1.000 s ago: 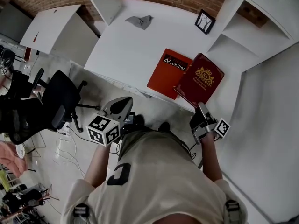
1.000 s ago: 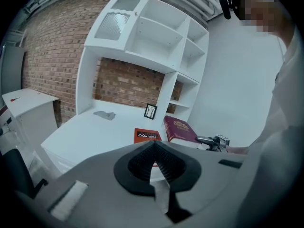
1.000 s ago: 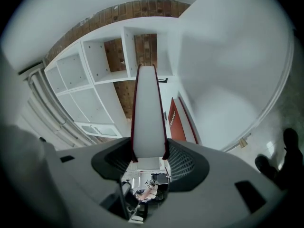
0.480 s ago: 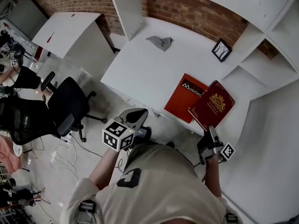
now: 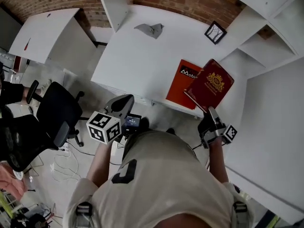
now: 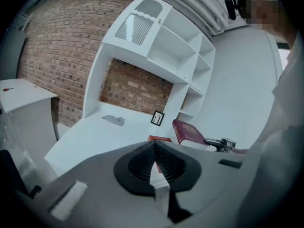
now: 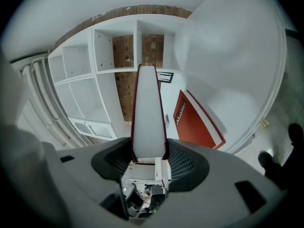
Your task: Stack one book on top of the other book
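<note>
Right gripper [image 7: 148, 158] clamps the maroon book [image 5: 211, 83], held tilted above the desk [image 5: 133, 56] and covering part of the red book [image 5: 182, 77]. Left gripper [image 6: 154, 163] is closed and empty, which only its own view shows.

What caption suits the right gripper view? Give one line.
Right gripper clamps the dark red book by its page edge, the orange book beyond.

I'm in a beige short-sleeve tee [image 5: 166, 175], dark print [image 5: 124, 171] on the left-tong side. Left tong [image 5: 121, 102] and right tong [image 5: 210, 112]: grey shells, black ribbed pads [image 6: 137, 165], black-and-white marker cubes [image 5: 103, 127].
</note>
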### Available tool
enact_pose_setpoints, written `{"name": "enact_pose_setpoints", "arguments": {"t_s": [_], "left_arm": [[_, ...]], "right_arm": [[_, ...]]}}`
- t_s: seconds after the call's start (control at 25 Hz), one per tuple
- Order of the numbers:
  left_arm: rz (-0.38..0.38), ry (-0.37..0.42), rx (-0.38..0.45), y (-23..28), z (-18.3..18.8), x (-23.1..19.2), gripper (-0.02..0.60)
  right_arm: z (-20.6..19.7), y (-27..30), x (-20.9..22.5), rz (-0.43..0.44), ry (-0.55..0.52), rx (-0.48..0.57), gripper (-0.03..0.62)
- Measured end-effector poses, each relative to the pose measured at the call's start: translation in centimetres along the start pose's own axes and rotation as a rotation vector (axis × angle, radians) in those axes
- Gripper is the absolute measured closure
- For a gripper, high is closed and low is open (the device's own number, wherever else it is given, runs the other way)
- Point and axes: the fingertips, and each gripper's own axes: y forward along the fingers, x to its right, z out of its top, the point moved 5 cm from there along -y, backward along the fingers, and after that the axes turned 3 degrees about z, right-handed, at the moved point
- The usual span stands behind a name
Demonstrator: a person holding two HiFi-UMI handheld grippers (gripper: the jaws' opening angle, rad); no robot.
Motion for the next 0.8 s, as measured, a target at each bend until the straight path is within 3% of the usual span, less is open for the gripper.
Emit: {"name": "enact_pose_setpoints", "arguments": {"t_s": [0.16, 0.44, 0.8], "left_arm": [[-0.007, -0.015, 0.001, -0.7, -0.5, -2.9, 0.578], [-0.095, -0.090, -0.016, -0.2, -1.3, -5.5, 0.578], [-0.112, -0.088, -0.068, 0.9, -2.1, -6.4, 0.578]], "right_arm": [[-1.7, 1.9, -0.7, 0.008, -0.010, 0.015, 0.381], [-4.8, 1.8, -1.9, -0.025, -0.039, 0.040, 0.381], [-5.4, 1.3, -1.2, -0.082, -0.027, 0.006, 0.381]]}}
